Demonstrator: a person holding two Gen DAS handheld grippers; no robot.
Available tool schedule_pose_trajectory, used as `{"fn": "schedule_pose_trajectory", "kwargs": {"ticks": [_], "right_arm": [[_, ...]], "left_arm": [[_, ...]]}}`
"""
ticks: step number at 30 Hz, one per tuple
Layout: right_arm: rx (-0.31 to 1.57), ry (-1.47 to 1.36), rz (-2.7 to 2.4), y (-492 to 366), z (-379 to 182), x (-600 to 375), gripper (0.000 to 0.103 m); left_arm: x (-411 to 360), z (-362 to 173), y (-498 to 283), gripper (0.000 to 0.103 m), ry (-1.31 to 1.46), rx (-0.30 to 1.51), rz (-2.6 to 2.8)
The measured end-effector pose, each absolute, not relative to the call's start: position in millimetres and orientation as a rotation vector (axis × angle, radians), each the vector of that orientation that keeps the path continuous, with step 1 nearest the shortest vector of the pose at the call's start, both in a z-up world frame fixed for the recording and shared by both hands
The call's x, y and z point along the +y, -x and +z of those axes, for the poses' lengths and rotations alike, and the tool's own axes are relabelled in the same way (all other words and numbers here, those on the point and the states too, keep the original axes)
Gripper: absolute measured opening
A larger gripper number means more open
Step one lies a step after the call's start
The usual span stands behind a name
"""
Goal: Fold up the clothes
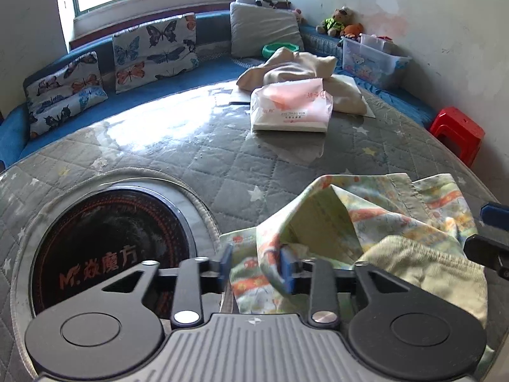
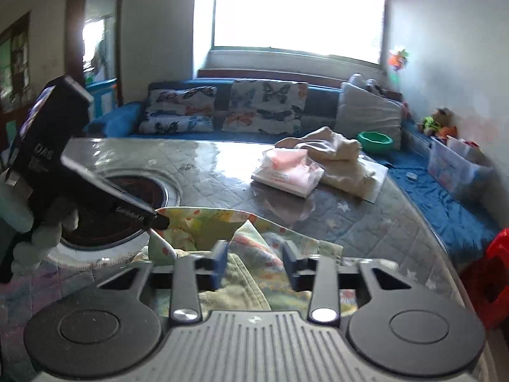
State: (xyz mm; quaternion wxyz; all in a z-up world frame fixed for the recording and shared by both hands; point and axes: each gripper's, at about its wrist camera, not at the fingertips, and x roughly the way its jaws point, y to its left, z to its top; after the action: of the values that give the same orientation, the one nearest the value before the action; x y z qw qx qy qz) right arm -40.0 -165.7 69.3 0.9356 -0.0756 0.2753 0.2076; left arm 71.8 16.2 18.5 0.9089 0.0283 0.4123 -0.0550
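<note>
A round table under a grey quilted star-print cover (image 1: 222,165) with a glossy sheet holds an inset black cooktop (image 1: 108,242). At its near edge the patterned garment (image 1: 375,222) lies bunched; the left gripper (image 1: 257,267) pinches a fold, and the right gripper (image 2: 254,265) stands spread over it. A blue sofa (image 2: 121,117) with butterfly cushions (image 1: 156,51) sits under the window.
</note>
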Motion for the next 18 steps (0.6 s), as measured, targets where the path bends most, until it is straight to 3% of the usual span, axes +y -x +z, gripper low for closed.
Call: {"fn": "schedule_pose_trajectory", "kwargs": {"ticks": [3, 18], "right_arm": [[0.580, 0.132, 0.401, 46, 67, -166, 0.056], [0.641, 0.061, 0.346, 93, 66, -174, 0.078]], "left_arm": [[15, 20, -57, 0.055, -0.059, 0.844, -0.107], [5, 22, 15, 0.078, -0.119, 0.787, -0.114]]}}
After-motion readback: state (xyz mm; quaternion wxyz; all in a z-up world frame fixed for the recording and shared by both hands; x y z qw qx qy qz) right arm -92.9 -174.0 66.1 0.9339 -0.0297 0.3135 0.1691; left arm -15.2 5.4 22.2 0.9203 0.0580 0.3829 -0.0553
